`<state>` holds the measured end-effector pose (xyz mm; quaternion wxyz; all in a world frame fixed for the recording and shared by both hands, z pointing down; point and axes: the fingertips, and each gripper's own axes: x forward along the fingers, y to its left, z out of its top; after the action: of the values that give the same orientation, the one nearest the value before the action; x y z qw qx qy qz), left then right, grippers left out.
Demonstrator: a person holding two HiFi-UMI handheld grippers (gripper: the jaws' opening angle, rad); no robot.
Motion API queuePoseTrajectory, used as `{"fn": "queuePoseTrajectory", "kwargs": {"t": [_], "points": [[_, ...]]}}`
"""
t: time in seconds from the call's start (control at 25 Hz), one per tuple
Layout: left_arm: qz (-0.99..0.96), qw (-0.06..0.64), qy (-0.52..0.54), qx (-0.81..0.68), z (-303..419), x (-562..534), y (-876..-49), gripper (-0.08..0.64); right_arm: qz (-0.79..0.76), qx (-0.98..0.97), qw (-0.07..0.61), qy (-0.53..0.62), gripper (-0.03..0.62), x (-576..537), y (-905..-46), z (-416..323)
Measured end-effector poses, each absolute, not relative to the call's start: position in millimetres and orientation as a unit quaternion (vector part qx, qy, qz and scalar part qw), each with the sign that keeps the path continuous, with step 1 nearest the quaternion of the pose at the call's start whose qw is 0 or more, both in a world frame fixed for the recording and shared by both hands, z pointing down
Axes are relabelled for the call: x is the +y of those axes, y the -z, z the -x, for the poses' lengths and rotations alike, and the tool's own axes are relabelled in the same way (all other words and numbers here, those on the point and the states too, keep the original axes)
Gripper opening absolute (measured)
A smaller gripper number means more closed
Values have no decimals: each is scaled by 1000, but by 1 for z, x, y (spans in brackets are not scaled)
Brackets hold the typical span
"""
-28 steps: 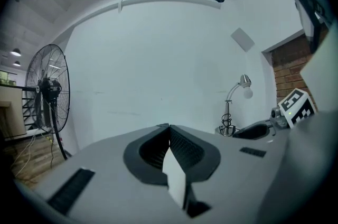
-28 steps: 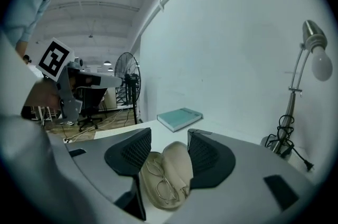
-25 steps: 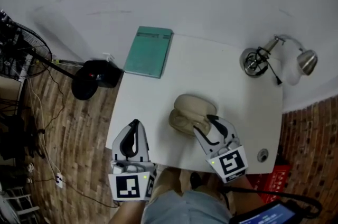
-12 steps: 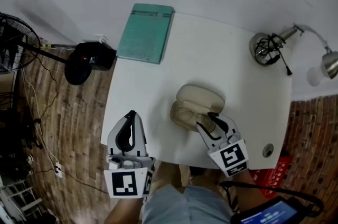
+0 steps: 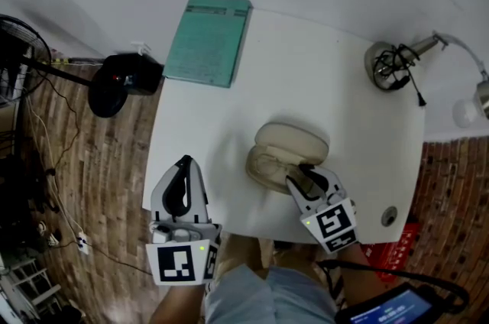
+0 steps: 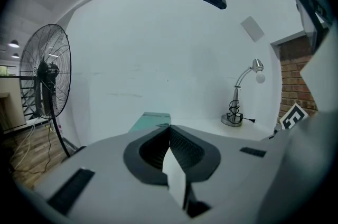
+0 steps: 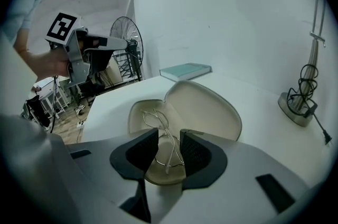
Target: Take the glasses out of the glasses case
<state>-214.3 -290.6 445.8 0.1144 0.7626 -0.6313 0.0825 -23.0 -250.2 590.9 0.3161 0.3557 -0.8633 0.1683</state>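
A beige glasses case [image 5: 286,150] lies open on the white table [image 5: 221,124], its lid [image 7: 206,104] folded back. Thin wire-framed glasses [image 7: 161,125] rest in the case's lower half. My right gripper [image 5: 302,176] reaches into that half from the near side. In the right gripper view its jaws [image 7: 169,138] stand on either side of the glasses' frame and are closing, with a small gap still showing at each pad. My left gripper [image 5: 183,163] hovers over the table's near left corner, apart from the case, shut on nothing [image 6: 169,128].
A teal book [image 5: 210,40] lies at the table's far left edge. A desk lamp [image 5: 393,64] with a coiled cable stands at the far right corner. A black fan base [image 5: 118,82] sits on the floor to the left. A round grommet [image 5: 389,217] marks the near right corner.
My right gripper has dipped down into the case's open half and its jaws have narrowed round the glasses. The left gripper has sunk a little near the table's corner.
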Motion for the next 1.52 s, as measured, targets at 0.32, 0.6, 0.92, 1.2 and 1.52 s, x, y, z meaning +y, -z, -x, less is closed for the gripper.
{"fn": "queuePoseTrajectory", "kwargs": {"t": [0.32,0.6,0.92,1.2,1.52], "points": [[-760,120,-84,-634,220,-293,-449,6,-353,-850,343,-189,121,-247,-604,22],[-760,122,-84,-632,222,-294,-451,6,-339,-842,373,-194,92,-244,-611,23],[-761,123,-83,-632,223,-296,-451,6,-333,-840,383,-195,46,-245,-612,21],[-763,118,-82,-630,222,-296,-448,6,-341,-839,385,-178,40,-245,-611,21],[-763,112,-83,-631,221,-295,-442,6,-363,-842,362,-169,35,-253,-599,17]]}}
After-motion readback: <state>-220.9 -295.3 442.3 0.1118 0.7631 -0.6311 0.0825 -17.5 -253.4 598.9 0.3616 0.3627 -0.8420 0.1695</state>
